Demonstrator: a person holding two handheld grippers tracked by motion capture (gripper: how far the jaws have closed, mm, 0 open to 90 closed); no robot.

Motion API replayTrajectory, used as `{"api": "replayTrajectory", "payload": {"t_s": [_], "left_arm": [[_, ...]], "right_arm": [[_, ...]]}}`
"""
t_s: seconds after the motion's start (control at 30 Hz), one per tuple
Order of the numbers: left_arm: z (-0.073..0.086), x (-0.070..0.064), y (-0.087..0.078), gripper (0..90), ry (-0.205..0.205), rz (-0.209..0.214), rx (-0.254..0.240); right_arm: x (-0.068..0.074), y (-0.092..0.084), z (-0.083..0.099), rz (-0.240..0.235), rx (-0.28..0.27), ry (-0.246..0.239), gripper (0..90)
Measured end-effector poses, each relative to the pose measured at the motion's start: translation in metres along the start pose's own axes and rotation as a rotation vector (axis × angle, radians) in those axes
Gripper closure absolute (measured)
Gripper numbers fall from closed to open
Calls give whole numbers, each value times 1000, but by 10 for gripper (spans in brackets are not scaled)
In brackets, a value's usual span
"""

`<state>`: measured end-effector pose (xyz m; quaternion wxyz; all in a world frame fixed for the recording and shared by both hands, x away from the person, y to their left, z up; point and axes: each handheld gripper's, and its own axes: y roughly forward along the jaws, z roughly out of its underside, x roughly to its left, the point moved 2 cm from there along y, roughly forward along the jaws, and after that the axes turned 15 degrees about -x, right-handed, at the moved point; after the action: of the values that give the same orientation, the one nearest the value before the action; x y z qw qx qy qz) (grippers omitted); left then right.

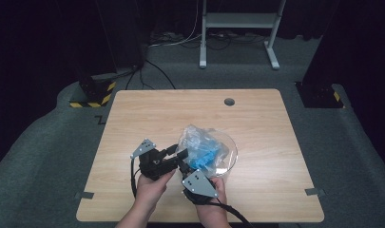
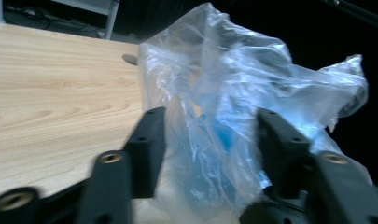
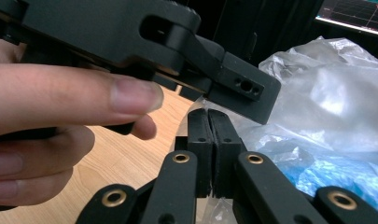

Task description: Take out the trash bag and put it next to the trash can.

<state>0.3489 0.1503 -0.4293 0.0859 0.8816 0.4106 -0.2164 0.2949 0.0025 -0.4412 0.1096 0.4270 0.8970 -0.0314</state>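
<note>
While the clear plastic bag (image 1: 204, 145) with blue contents sits in the glass bowl (image 1: 233, 152) near the table's (image 1: 147, 109) middle, I see my right gripper (image 3: 208, 135) pinching its film at the near edge, my left gripper (image 2: 207, 140) straddling it loosely, jaws apart.

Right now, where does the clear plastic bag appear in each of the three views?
High view: clear plastic bag sits just below the centre, in the glass bowl.
Left gripper view: bag rises in the middle, between the tool's spread jaws.
Right gripper view: bag lies at right, behind the shut jaws.
Shared landmark: the blue contents inside the bag.
</note>
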Motion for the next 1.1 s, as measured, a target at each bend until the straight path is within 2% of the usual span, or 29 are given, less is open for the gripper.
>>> {"api": "replayTrajectory", "payload": {"t_s": [0.03, 0.07, 0.13, 0.17, 0.3, 0.37, 0.4, 0.43, 0.47, 0.5, 0.57, 0.67, 0.77, 0.83, 0.87, 0.9, 0.97, 1.03, 1.07, 1.1], "left_arm": [[0, 0, 0, 589, -8, 0, 0], [0, 1, 0, 589, -12, 3, -4], [0, 3, 0, 649, -56, 14, -10], [0, 3, 0, 681, -56, 15, -10], [0, 0, 1, 755, -29, 13, -12], [0, -3, 1, 783, 10, -10, -15], [0, -3, 1, 792, 10, -10, -15], [-1, -4, 1, 807, 39, -26, -17], [-1, -4, 1, 815, 39, -26, -17], [-1, -5, 0, 829, 46, -28, -21], [-3, -6, -1, 837, 62, -40, -29], [-5, -7, -2, 875, 85, -44, -47], [-6, -8, -2, 885, 83, -44, -56], [-8, -8, -3, 886, 99, -44, -65], [-8, -8, -3, 887, 99, -44, -65], [-9, -8, -4, 887, 98, -45, -73], [-10, -8, -5, 887, 99, -45, -78], [-12, -9, -6, 888, 104, -42, -89], [-12, -9, -6, 888, 104, -42, -89], [-12, -10, -6, 889, 100, -41, -94]], "right_arm": [[0, 0, -1, -4, 3, 4, 828], [0, 0, -1, -4, 3, 4, 828], [1, -4, -4, -19, -2, 1, 761], [0, -5, -7, -18, -7, -8, 751], [-9, -13, -19, -5, -38, 21, 693], [-20, -18, -29, 8, -56, 29, 666], [-20, -18, -29, 8, -56, 29, 666], [-29, -22, -34, 24, -64, 28, 643], [-29, -22, -34, 24, -64, 28, 643], [-40, -28, -39, 43, -74, 33, 622], [-45, -31, -41, 53, -78, 31, 611], [-70, -43, -47, 105, -93, 41, 597], [-91, -48, -48, 147, -79, 57, 588], [-111, -55, -50, 188, -78, 69, 581], [-111, -55, -50, 188, -78, 69, 581], [-121, -60, -49, 215, -73, 67, 569], [-125, -62, -48, 225, -70, 71, 568], [-140, -74, -42, 270, -59, 71, 555], [-140, -74, -42, 270, -59, 71, 555], [-148, -81, -35, 296, -43, 71, 544]]}}
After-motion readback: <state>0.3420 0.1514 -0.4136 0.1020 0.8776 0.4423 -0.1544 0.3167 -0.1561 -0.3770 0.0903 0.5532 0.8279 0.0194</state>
